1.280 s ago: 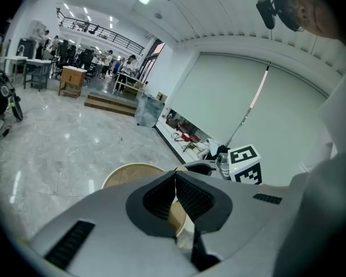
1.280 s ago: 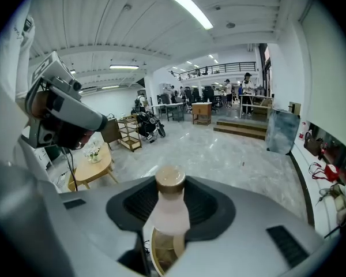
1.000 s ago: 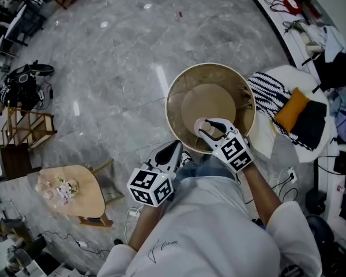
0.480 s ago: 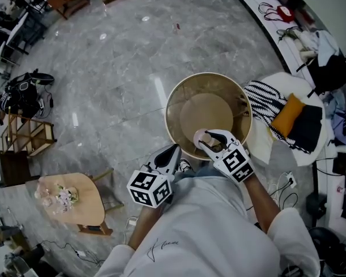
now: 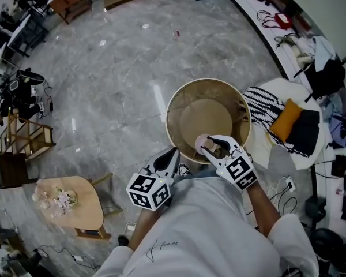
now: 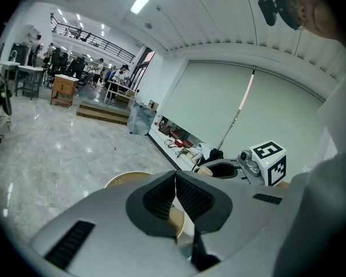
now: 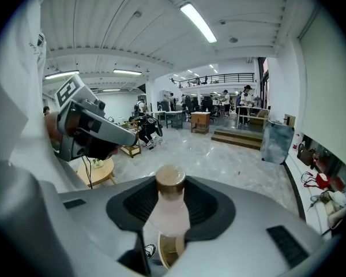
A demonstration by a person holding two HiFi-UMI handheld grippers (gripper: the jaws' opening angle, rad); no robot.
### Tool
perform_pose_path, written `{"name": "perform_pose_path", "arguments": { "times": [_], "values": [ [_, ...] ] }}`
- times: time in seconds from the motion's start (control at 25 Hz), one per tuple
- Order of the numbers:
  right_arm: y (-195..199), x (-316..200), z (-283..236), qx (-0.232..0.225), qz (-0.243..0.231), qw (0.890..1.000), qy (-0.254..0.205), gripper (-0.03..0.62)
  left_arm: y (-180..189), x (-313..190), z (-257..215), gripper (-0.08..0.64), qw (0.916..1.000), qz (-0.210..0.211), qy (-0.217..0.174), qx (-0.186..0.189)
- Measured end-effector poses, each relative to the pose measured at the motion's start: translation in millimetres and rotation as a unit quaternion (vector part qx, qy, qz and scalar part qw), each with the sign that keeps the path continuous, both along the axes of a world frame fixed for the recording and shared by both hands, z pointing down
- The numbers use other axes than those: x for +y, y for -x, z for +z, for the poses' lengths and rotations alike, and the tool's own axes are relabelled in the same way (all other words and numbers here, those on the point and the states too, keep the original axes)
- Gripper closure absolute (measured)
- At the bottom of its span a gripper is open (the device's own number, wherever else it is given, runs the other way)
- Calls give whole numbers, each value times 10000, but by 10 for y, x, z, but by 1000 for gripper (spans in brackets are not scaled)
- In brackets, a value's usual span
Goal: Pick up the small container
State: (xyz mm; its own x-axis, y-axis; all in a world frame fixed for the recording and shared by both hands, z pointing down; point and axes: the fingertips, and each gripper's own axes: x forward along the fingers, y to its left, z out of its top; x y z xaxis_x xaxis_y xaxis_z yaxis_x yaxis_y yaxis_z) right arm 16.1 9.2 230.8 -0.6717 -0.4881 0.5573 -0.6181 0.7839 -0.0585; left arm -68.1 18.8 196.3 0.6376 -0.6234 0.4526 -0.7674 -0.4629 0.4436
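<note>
Left gripper (image 5: 170, 154) sat close to the torso, jaws pressed together on nothing. Right gripper (image 5: 211, 149) was clamped on the small container (image 7: 169, 212), a pale bottle with a brown cap, above the near rim of the round tan tub (image 5: 172, 105).

Risk: the pads gripped only its smooth rounded body. A tilt or slackened squeeze could drop it into the tub.

Bottle's base was hidden by the jaws; contents were unreadable.

Person: white short-sleeved shirt (image 5: 213, 224) with a small dark script mark on the cloth.
Left hand-held gripper (image 5: 173, 151): pale grey shell with dark slotted vents and black ribbed pads. A white cube (image 5: 149, 190) with black square markers sits at the end nearest the shirt.
Right hand-held gripper (image 5: 210, 145): same shell and pads, with a matching marker cube (image 5: 239, 173) beside the shirt.
</note>
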Motion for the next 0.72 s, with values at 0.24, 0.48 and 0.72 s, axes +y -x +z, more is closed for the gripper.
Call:
{"name": "perform_pose_path", "arguments": {
  "times": [0.24, 0.48, 0.72],
  "values": [
    [64, 81, -132, -97, 48, 9999, -71, 445, 92, 26, -16, 543, 10000, 37, -64, -20],
    [70, 141, -208, -144, 110, 9997, -140, 443, 181, 44, -18, 543, 9995, 86, -205, -212],
    [73, 140, -323, -225, 259, 9993, -169, 443, 201, 57, -60, 543, 9982, 232, -394, -377]
  ]
}}
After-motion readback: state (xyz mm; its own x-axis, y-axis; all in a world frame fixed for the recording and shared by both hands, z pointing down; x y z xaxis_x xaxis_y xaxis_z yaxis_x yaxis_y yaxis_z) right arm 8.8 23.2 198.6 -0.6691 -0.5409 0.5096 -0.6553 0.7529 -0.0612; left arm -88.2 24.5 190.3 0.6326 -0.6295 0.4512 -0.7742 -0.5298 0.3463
